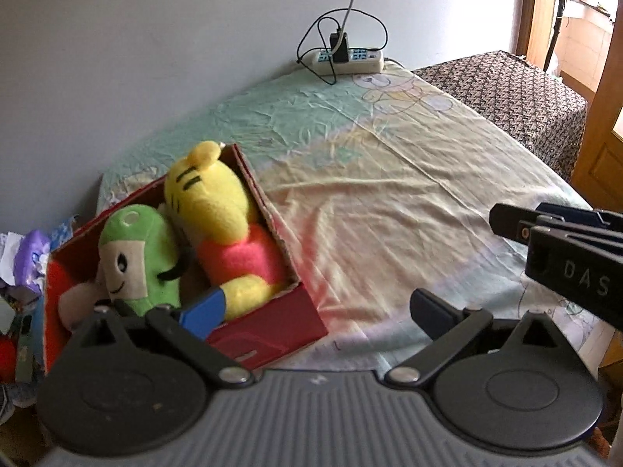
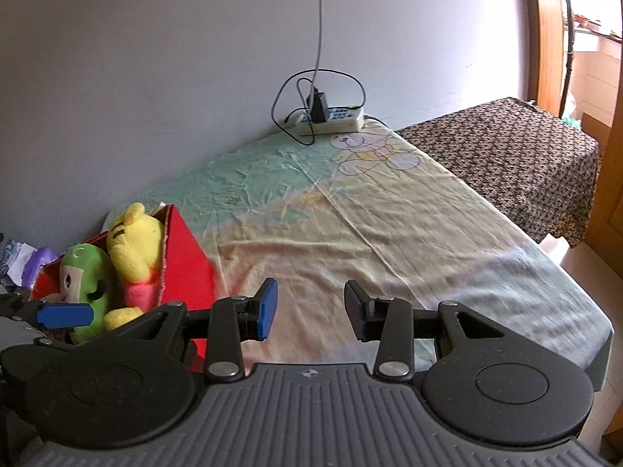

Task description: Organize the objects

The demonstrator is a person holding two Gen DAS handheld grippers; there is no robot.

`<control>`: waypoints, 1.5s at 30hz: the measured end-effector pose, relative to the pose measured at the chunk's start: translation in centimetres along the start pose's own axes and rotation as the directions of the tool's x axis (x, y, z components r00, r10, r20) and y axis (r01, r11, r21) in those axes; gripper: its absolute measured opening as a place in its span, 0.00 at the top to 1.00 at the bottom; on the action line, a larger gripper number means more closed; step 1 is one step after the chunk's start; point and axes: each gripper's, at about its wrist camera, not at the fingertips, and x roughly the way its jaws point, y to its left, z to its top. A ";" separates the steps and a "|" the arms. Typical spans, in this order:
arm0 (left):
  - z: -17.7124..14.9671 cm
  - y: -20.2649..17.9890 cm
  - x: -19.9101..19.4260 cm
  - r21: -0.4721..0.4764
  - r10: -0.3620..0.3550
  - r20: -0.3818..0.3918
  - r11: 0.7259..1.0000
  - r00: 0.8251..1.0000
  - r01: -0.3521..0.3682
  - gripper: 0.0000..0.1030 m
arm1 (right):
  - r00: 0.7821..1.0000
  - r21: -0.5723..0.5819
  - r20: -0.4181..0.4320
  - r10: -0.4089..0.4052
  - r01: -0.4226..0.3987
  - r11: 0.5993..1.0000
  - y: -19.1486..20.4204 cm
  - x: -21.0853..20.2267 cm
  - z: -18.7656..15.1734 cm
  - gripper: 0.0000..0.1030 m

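Clutter: crumpled paper and purple wrapping [image 1: 27, 257] is lying at the far left, beyond the box
Red cardboard box [image 1: 268, 327]: is sitting open at the left end of the tabletop, near the wall
Green plush [image 1: 136, 257]: is lying inside the box, leaning against its yellow neighbour
Yellow bear plush [image 1: 218, 214]: is lying in the box along its right wall; its head is poking above the rim; it is wearing a pink-red shirt
Left tool [image 1: 315, 311]: is hovering at the box's near right corner with its jaws spread wide and nothing between them; its left blue pad [image 1: 204, 311] is overlapping the box in view, whether touching I cannot tell
Right tool [image 2: 310, 309]: is standing just right of the box with its jaws partly spread, pinching nothing
Tabletop [image 2: 389, 225]: is wearing a pale yellow-green cartoon-bear sheet
Power strip [image 2: 331, 118]: is resting against the wall at the far end, with a black charger plugged in
Patterned brown cover [image 2: 506, 148]: is draping a surface at the far right
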 end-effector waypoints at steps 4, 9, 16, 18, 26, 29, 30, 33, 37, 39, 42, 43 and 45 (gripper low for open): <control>-0.2 1.4 -0.4 -0.029 0.025 0.009 0.999 1.000 -0.024 0.02 | 0.999 -0.028 -0.004 0.037 -0.038 0.999 1.5 0.3 0.2 0.59; -0.9 4.2 -0.5 -0.088 0.088 0.006 0.992 0.996 -0.087 0.02 | 0.994 -0.079 -0.026 0.108 -0.110 0.991 4.4 1.3 0.4 0.59; -2.5 9.1 -0.5 -0.201 0.163 -0.037 0.965 0.986 -0.167 0.02 | 0.977 -0.154 -0.068 0.202 -0.211 0.965 9.1 2.7 0.4 0.59; -2.9 10.1 -0.5 -0.222 0.174 -0.050 0.958 0.983 -0.181 0.02 | 0.972 -0.177 -0.083 0.222 -0.233 0.956 10.3 2.9 0.4 0.59; -4.2 13.6 -0.3 -0.297 0.200 -0.097 0.929 0.975 -0.220 0.02 | 0.958 -0.261 -0.135 0.255 -0.282 0.923 14.0 3.9 0.6 0.59; -4.5 15.1 -0.1 -0.329 0.197 -0.112 0.918 0.974 -0.223 0.02 | 0.956 -0.286 -0.147 0.254 -0.287 0.914 14.9 4.3 0.8 0.59; -4.5 15.5 -0.1 -0.339 0.196 -0.114 0.914 0.974 -0.224 0.02 | 0.956 -0.295 -0.150 0.250 -0.285 0.912 15.3 4.4 0.9 0.59; -4.5 16.5 0.0 -0.355 0.198 -0.121 0.906 0.973 -0.229 0.02 | 0.958 -0.318 -0.163 0.237 -0.279 0.906 16.3 4.6 1.1 0.59; -4.4 17.4 0.4 -0.364 0.202 -0.138 0.900 0.970 -0.239 0.02 | 0.962 -0.343 -0.188 0.198 -0.253 0.904 17.3 5.1 1.4 0.58; -4.4 18.0 0.6 -0.378 0.200 -0.152 0.893 0.968 -0.244 0.02 | 0.965 -0.346 -0.191 0.179 -0.237 0.908 17.6 5.2 1.5 0.57; -4.6 18.9 0.8 -0.395 0.200 -0.162 0.884 0.966 -0.249 0.02 | 0.966 -0.355 -0.206 0.159 -0.225 0.907 18.1 5.5 1.7 0.53; -4.6 19.1 0.8 -0.400 0.198 -0.163 0.882 0.967 -0.248 0.02 | 0.965 -0.357 -0.212 0.153 -0.222 0.907 18.2 5.6 1.7 0.53; -4.6 19.5 0.8 -0.409 0.192 -0.163 0.880 0.968 -0.243 0.02 | 0.964 -0.357 -0.225 0.145 -0.220 0.908 18.5 5.9 1.7 0.52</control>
